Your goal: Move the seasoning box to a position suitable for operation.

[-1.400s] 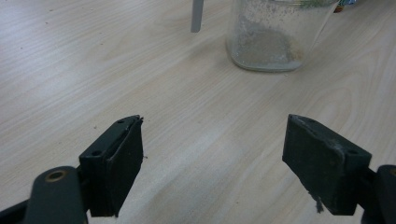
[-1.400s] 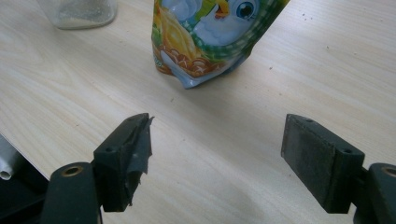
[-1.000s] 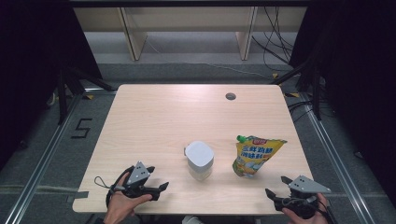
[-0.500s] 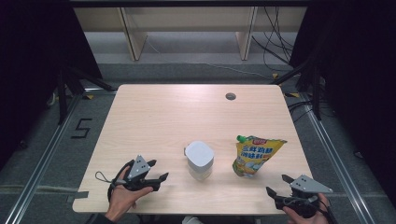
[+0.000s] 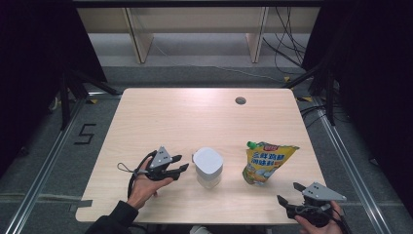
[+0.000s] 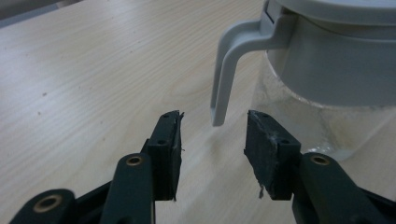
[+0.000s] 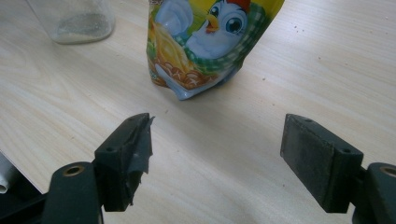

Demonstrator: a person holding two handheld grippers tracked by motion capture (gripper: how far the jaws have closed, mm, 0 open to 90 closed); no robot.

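A clear jug (image 5: 208, 168) with a grey lid stands near the table's front middle; its grey handle (image 6: 228, 70) points toward my left gripper (image 5: 181, 164). That gripper (image 6: 212, 135) sits just left of the jug, its jaws half apart and just been closing, with the handle's tip a little beyond the pads and nothing gripped. A yellow seasoning pouch (image 5: 267, 161) with a green cap lies right of the jug, its cartoon print (image 7: 205, 37) facing up. My right gripper (image 5: 287, 204) rests at the front right edge, open wide (image 7: 217, 140), the pouch ahead of it.
The light wooden table (image 5: 195, 117) has a round cable hole (image 5: 240, 101) at the back right. Metal frame rails run along both sides, and shelving stands behind the table. The jug's glass base (image 7: 74, 21) lies at the far left of the right gripper view.
My left gripper has moved right toward the jug and its jaws have narrowed. The right gripper, jug and pouch have stayed put.
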